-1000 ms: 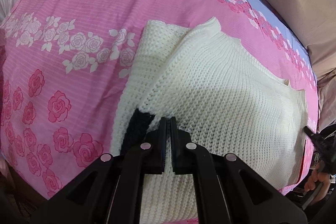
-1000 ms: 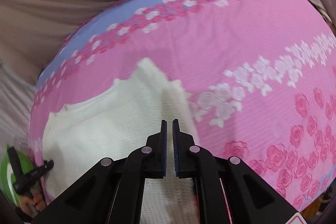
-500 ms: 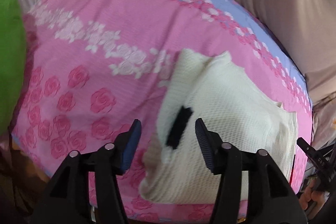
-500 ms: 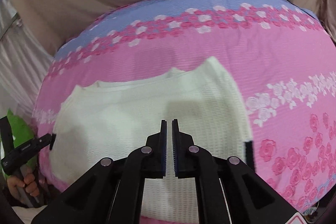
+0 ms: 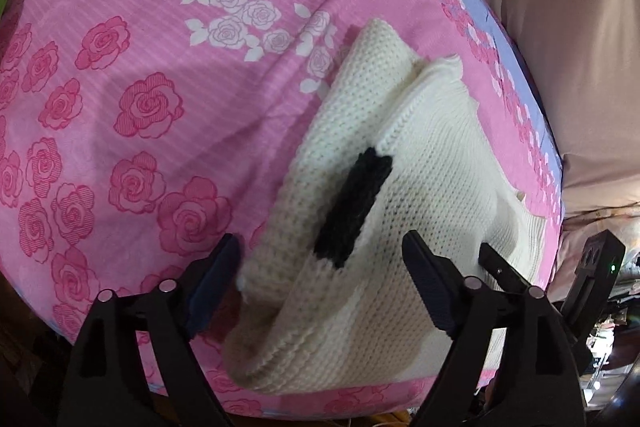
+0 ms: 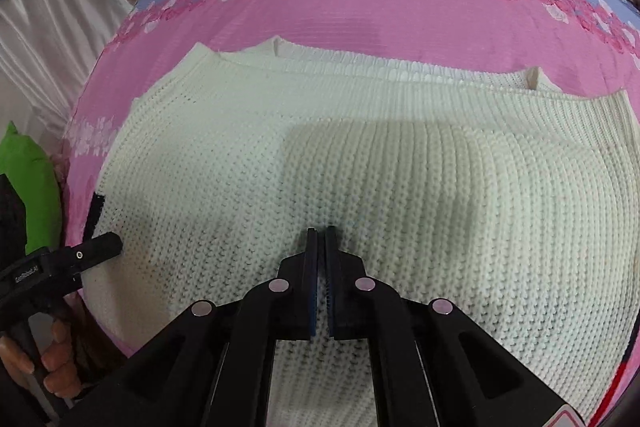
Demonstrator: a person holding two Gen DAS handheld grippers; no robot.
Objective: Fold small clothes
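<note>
My left gripper (image 5: 320,279) wide apart over near edge of folded cream knitted sweater (image 5: 420,187) with black patch (image 5: 352,203); my right gripper (image 6: 320,283) narrow, nearly closed, gripping nothing, above sweater on pink rose-print sheet (image 6: 340,27).

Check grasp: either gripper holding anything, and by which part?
Left gripper is open, straddling the sweater's folded edge, holding nothing. Right gripper is shut over the sweater; whether any knit is pinched cannot be told.

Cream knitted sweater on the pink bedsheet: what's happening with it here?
A person with two handheld tools is folding the cream knitted sweater on the pink rose-print bedsheet. The left tool hangs open above the folded edge with the black knit patch. The right tool is shut, low over the sweater's middle.
</note>
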